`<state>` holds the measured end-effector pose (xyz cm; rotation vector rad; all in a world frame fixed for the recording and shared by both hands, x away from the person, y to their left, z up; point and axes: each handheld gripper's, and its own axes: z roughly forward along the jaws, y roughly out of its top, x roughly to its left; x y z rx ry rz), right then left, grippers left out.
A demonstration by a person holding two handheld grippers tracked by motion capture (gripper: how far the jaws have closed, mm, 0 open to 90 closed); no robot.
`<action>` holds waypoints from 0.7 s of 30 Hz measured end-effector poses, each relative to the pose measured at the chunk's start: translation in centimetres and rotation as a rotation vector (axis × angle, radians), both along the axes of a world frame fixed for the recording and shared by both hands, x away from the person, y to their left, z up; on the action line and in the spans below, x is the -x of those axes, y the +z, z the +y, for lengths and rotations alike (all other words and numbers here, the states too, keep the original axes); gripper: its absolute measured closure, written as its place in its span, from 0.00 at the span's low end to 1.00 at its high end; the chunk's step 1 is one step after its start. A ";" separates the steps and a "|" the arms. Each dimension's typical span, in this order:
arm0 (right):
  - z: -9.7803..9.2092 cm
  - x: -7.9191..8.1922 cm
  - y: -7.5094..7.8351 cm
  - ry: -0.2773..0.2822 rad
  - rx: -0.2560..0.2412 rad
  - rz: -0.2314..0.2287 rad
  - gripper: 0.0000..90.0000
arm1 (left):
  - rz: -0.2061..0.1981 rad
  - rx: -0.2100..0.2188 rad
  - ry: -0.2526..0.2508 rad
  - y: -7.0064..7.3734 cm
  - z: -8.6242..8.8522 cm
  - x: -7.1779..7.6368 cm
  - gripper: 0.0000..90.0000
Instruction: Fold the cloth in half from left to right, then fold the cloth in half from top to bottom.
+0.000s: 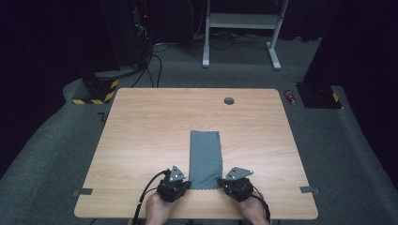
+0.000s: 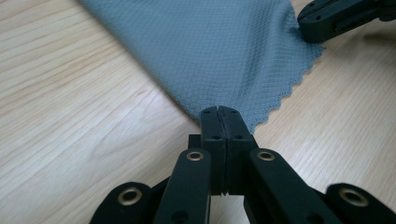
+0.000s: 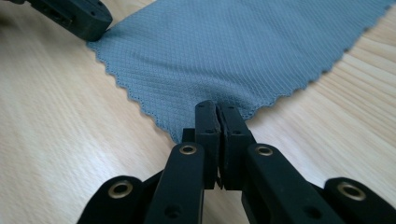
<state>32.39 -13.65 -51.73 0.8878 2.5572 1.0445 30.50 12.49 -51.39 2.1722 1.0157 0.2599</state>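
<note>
— Nearest the lens: left gripper (image 2: 218,112), jaws pressed fully together on the near left corner of the grey cloth (image 2: 210,51). Same on the other side?

— Same. Right gripper (image 3: 217,106) clamped tight on the near right corner, scalloped hem running off to either side of the jaws.

— Where on the worktop (image 1: 141,131)?

— Cloth (image 1: 204,157) a narrow strip, lying flat, running from near the middle toward the near edge, slightly right of centre. Looks already folded once lengthwise, though hard to be sure. Both grippers, left (image 1: 183,183) and right (image 1: 224,183), at its near hem, close to the near edge.

— Step in hand?

— Probably corners gripped, ready for a fold. Nothing lifted yet.

— Next move?

— Likely raise both corners evenly, carry them toward the far hem, keep the strip taut, lay down aligned. Uneven lift risks a skewed fold.
</note>
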 end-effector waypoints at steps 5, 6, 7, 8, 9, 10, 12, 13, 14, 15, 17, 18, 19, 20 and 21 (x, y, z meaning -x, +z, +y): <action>1.3 0.4 0.1 0.034 0.011 0.000 0.97 | 0.014 0.005 -0.003 0.0 1.0 0.3 0.99; 1.5 0.6 0.1 0.035 0.013 0.001 0.97 | 0.020 0.010 -0.007 0.0 1.3 0.3 0.99; 1.5 0.7 0.1 0.036 0.012 0.003 0.97 | 0.020 0.010 -0.007 0.0 1.3 0.3 0.99; 1.5 0.7 0.1 0.036 0.012 0.003 0.97 | 0.019 0.012 -0.010 0.0 1.4 0.4 0.99; 1.4 0.8 0.1 0.038 0.010 0.004 0.97 | 0.019 0.012 -0.011 0.0 1.4 0.4 0.99; 1.4 0.8 0.1 0.038 0.010 0.004 0.97 | 0.019 0.012 -0.011 0.0 1.4 0.4 0.99; 1.3 1.1 0.1 0.038 0.005 0.009 0.97 | 0.022 0.018 -0.012 0.0 1.3 0.4 0.98; 1.2 1.1 0.1 0.041 0.007 0.009 0.97 | 0.024 0.018 -0.015 0.0 1.4 0.4 0.98; 1.2 1.2 0.1 0.041 0.009 0.008 0.97 | 0.024 0.018 -0.015 0.0 1.4 0.4 0.98; 1.1 1.3 0.1 0.038 0.011 0.011 0.97 | 0.027 0.018 -0.018 0.0 1.4 0.4 0.97; 1.1 1.3 0.1 0.039 0.013 0.010 0.97 | 0.038 0.028 -0.021 0.0 1.4 0.5 0.94; 1.0 1.4 0.2 0.035 0.009 0.017 0.96 | 0.057 0.041 -0.027 0.1 1.5 0.5 0.92; 0.9 1.3 0.2 0.033 0.007 0.021 0.94 | 0.066 0.047 -0.030 0.1 1.6 0.5 0.88; 0.9 1.3 0.2 0.031 0.005 0.026 0.91 | 0.066 0.047 -0.030 0.1 1.6 0.5 0.84; 0.7 1.1 0.2 0.030 -0.009 0.039 0.89 | 0.062 0.052 -0.026 0.3 1.8 0.2 0.80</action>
